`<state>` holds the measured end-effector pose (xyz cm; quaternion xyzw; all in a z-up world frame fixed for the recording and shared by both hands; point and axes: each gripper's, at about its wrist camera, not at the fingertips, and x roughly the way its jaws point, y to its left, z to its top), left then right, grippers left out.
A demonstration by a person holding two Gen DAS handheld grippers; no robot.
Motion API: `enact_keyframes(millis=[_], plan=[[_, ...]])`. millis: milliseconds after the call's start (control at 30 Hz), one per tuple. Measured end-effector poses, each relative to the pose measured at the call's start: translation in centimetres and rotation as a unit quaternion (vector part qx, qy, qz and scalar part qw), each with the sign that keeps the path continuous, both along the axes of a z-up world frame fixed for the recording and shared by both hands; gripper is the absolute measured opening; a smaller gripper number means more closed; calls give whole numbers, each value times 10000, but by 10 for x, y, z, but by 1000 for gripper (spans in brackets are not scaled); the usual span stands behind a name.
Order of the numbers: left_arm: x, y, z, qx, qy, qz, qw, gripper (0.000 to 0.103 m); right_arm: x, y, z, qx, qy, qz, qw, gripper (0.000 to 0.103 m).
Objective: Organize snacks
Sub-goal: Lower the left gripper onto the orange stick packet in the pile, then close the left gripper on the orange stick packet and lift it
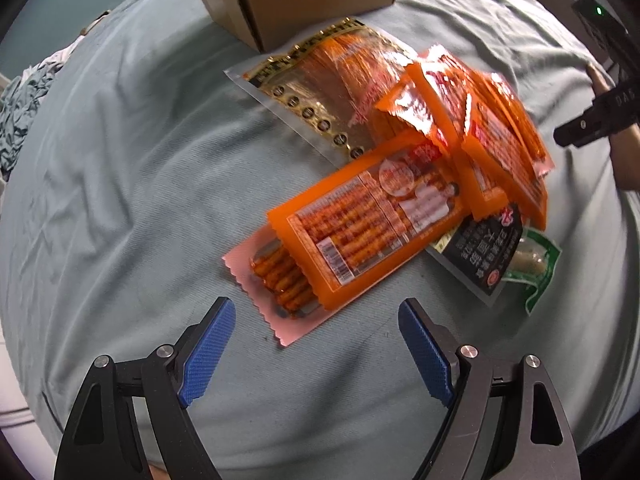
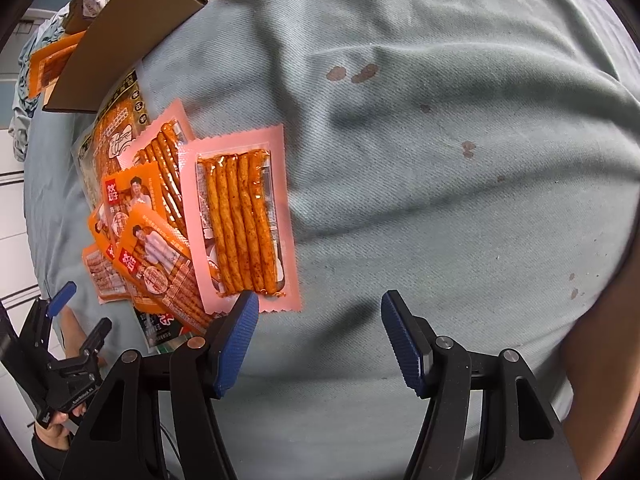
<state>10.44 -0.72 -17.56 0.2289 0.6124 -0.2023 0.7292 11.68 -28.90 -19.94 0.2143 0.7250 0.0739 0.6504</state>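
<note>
Pink snack packet (image 2: 244, 224) just ahead of right hand-held gripper (image 2: 318, 308), jaws apart, empty.

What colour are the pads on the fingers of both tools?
Blue, with a fine textured surface; the left wrist view shows it best.

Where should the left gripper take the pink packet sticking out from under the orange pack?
Probably the pink packet's bare serrated end, from the near side, where the open left gripper already faces it. That flat seal lies clear of the orange pack covering the rest.

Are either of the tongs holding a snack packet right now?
No. Left tongs and right tongs are both open and empty, above the cloth beside the pink packet.
</note>
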Motion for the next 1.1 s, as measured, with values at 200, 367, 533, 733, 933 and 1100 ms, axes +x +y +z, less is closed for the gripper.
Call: enact_keyframes(millis=[200,367,533,733,933,1100], plan=[[9,-14,-10,320,-408,-134,9986,85,2,3,-3,-4,16,11,10000,63],[8,-44,-20,576,-735,-739,9929,88,1,8,-6,-14,56,56,10000,63],[7,-69,-24,596,-891,-1088,9883,100,0,6,-8,13,90,-4,10000,63],[33,-92,-21,106,-409,-717,9965,91,0,2,-10,57,137,-72,9999,63],[41,-90,-16,-329,35,-758,9966,52,-1,-1,-9,80,134,-44,9999,63],[20,-85,-9,-515,277,-814,9950,40,2,-6,-8,169,139,-117,9997,63]])
